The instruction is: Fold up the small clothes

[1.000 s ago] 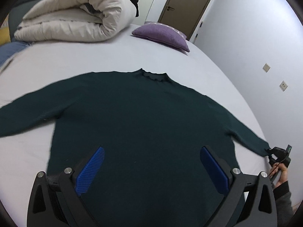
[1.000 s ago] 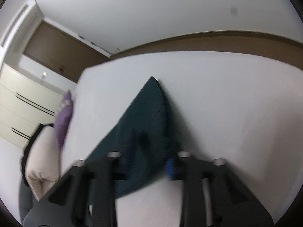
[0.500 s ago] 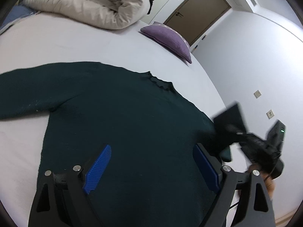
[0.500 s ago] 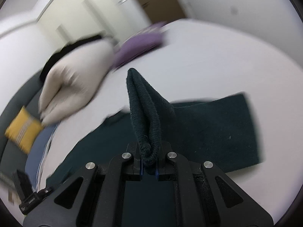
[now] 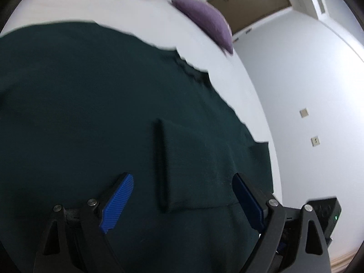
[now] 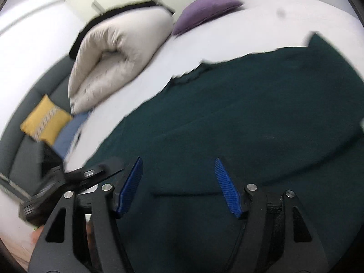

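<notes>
Surface: white bed [image 5: 241, 72], sweater spread flat on it.
Left gripper [image 5: 182, 202]: released, empty, hovering above the folded-in sleeve [image 5: 204, 159].
Right gripper [image 6: 179, 186]: released, empty, over the sweater body.
Sweater [image 6: 238, 113]: soft, light knit; likely stretches and drags. Grip at hem or sleeve cuff.
Far end: purple pillow [image 6: 207, 6], rolled duvet [image 6: 113, 54].

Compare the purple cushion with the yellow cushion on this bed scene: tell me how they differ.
The plain purple cushion lies on the white bed, beyond the dark green knitted sweater; the yellow cushion sits off the bed, against grey upholstery. The yellow one carries a pale patterned stripe, which the purple one lacks. The purple one shows in both views, the yellow only in the right wrist view. Both are soft cushions lying untouched.
</notes>
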